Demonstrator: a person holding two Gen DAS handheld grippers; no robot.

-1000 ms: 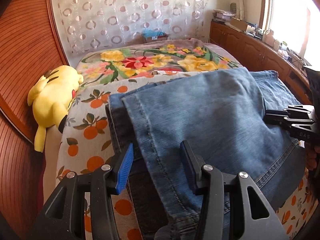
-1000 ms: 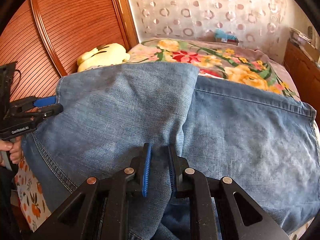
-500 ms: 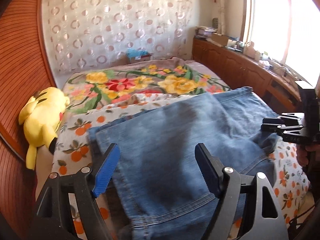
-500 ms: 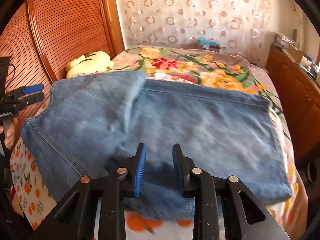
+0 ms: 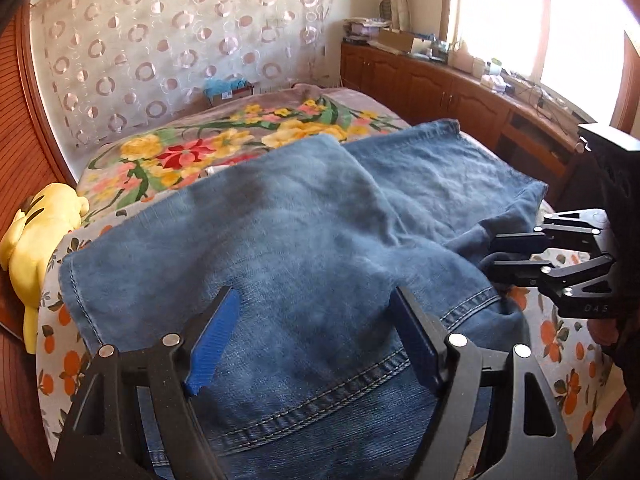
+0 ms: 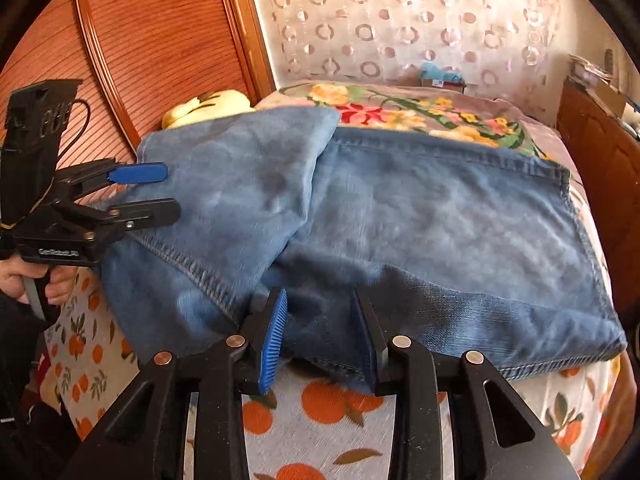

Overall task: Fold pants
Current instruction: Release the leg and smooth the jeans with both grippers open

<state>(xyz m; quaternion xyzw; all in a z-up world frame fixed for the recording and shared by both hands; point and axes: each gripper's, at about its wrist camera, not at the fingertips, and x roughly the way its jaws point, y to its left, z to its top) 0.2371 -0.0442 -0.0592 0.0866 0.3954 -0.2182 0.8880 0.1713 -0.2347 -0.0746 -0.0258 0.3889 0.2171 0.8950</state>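
Blue jeans (image 5: 304, 232) lie across the bed, one part folded over the other (image 6: 248, 184). In the left wrist view my left gripper (image 5: 316, 320) hovers over the near seam of the jeans, jaws wide apart and nothing pinched. From the right wrist view the same gripper (image 6: 160, 192) shows open at the jeans' left edge. My right gripper (image 6: 320, 332) sits at the near edge of the jeans; its jaws are opening, and denim lies between the pads without being pressed. It also shows in the left wrist view (image 5: 500, 256), at a bunched corner.
The orange-print sheet (image 6: 320, 404) covers the bed, with a flowered blanket (image 5: 224, 140) behind. A yellow plush toy (image 5: 36, 240) lies by the wooden panel (image 6: 152, 40) on the left. Wooden cabinets (image 5: 440, 84) run along the right. A person's hand (image 6: 24, 276) grips the left handle.
Both grippers opened, let go of the denim and drew back toward the near edge of the bed. The folded part now rests on the jeans.
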